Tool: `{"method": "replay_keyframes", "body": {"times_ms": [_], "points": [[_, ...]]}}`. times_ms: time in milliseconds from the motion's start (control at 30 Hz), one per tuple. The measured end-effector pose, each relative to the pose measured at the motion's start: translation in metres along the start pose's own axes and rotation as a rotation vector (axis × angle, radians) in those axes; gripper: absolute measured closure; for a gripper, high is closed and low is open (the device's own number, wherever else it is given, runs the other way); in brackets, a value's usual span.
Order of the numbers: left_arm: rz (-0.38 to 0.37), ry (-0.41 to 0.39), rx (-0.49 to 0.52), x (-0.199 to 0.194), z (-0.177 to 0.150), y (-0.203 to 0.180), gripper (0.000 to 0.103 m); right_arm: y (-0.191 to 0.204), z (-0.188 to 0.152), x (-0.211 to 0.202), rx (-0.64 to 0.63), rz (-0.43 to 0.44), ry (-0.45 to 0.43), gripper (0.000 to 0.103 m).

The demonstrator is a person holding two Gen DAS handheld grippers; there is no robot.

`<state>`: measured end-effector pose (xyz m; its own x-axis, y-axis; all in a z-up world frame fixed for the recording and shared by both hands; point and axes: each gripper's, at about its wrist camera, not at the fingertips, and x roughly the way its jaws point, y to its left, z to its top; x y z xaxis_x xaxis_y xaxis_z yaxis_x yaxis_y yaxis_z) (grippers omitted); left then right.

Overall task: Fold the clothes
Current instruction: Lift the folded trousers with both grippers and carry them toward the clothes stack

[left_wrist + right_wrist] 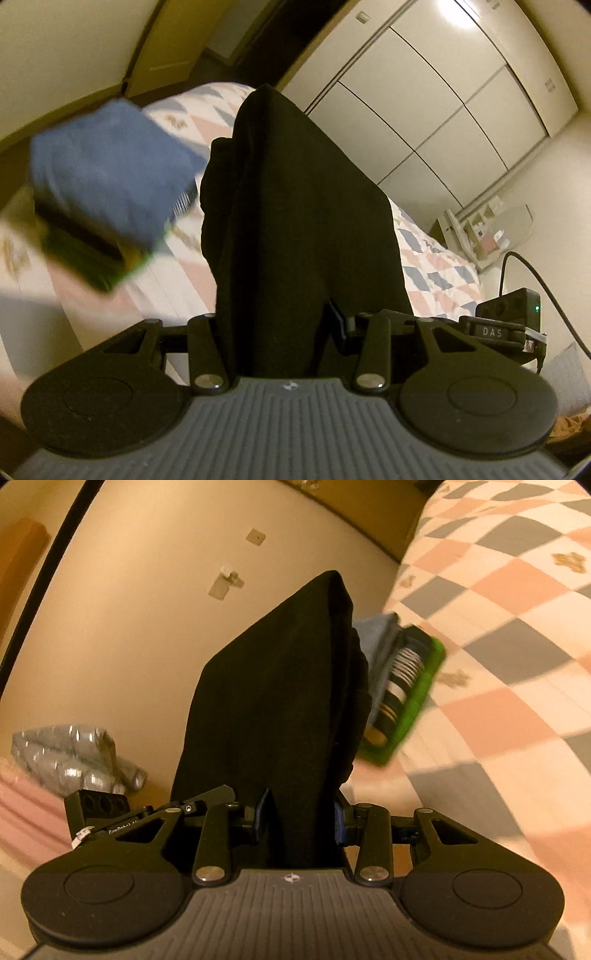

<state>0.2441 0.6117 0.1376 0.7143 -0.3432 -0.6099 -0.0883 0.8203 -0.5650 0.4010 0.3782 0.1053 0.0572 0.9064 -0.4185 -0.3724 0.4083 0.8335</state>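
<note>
In left view, wardrobe point(424, 110); right shows wrapped bottles point(74, 760) instead

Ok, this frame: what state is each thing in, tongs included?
Left tongs: shut on the black garment.
Right tongs: shut on the black garment.
Black garment: folded, lifted above the bed, held from both ends.
Stack of folded clothes: lying on the bed, blue piece on top.
Checked bedspread: spread over the bed.
</note>
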Motion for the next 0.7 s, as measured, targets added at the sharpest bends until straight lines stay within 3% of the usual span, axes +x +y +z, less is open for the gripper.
{"method": "replay_keyframes", "body": {"times_ms": [100,233,367,500,700], "points": [[-0.017,0.029,0.057,0.007,0.058,0.034,0.064,-0.023,-0.014,0.002,0.036,0.003,-0.067,0.065],[-0.046,0.079,0.129,0.023,0.136,0.079,0.064,-0.014,0.009,0.056,0.095,-0.018,-0.162,0.065],[-0.065,0.106,0.171,0.043,0.194,0.119,0.064,-0.009,0.044,0.109,0.132,-0.043,-0.223,0.065],[-0.083,0.142,0.156,0.067,0.228,0.160,0.064,-0.018,0.072,0.150,0.162,-0.082,-0.248,0.065],[-0.095,0.239,0.110,0.120,0.246,0.207,0.064,-0.044,0.093,0.185,0.240,-0.161,-0.240,0.065]]}}
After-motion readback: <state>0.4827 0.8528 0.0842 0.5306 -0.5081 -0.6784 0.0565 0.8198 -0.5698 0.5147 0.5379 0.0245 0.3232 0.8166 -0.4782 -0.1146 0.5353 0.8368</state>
